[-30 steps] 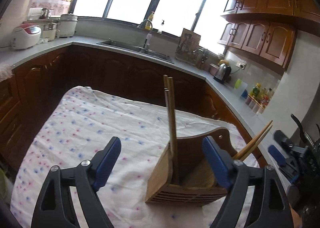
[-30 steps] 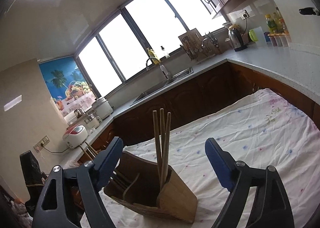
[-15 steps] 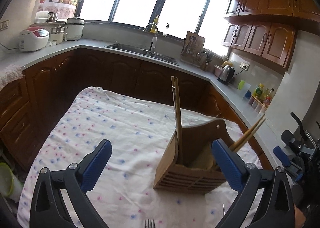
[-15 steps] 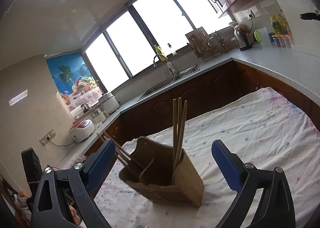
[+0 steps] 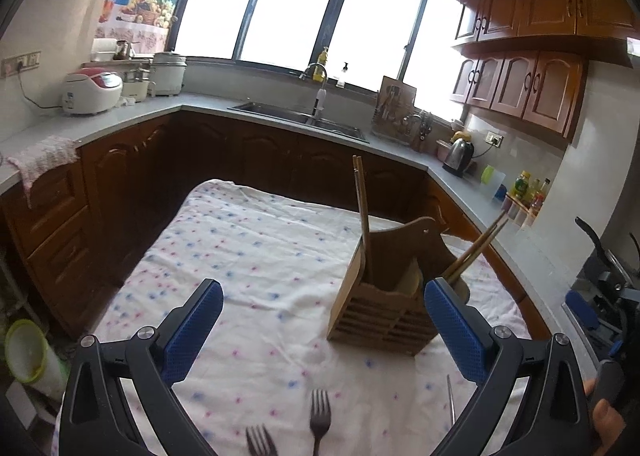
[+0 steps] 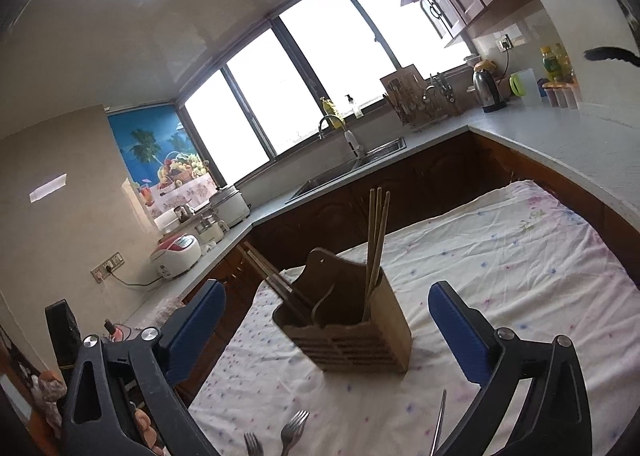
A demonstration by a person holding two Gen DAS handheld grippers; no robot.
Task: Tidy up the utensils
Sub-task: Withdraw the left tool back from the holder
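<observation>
A slatted wooden utensil holder (image 5: 384,320) (image 6: 352,340) stands on the flowered tablecloth (image 5: 260,256) (image 6: 500,276). Upright chopsticks (image 5: 362,215) (image 6: 376,240) fill one end compartment, and more chopsticks (image 5: 476,252) (image 6: 272,276) lean out of the other end. Two forks (image 5: 320,416) (image 6: 294,426) and a thin metal utensil (image 5: 450,400) (image 6: 440,424) lie on the cloth in front of the holder. My left gripper (image 5: 322,292) hangs open and empty, short of the holder. My right gripper (image 6: 327,290) faces the holder, its jaws opening with nothing between them.
An L-shaped grey counter (image 5: 452,179) wraps around the table, with a sink (image 5: 304,119), a rice cooker (image 5: 92,91) and a kettle (image 5: 458,151). Dark wooden cabinets stand close behind the table. A green-rimmed container (image 5: 24,352) sits low at the left.
Both grippers have pulled back from the holder and their jaws have widened. The forks and the thin utensil have come into view at the bottom edge.
</observation>
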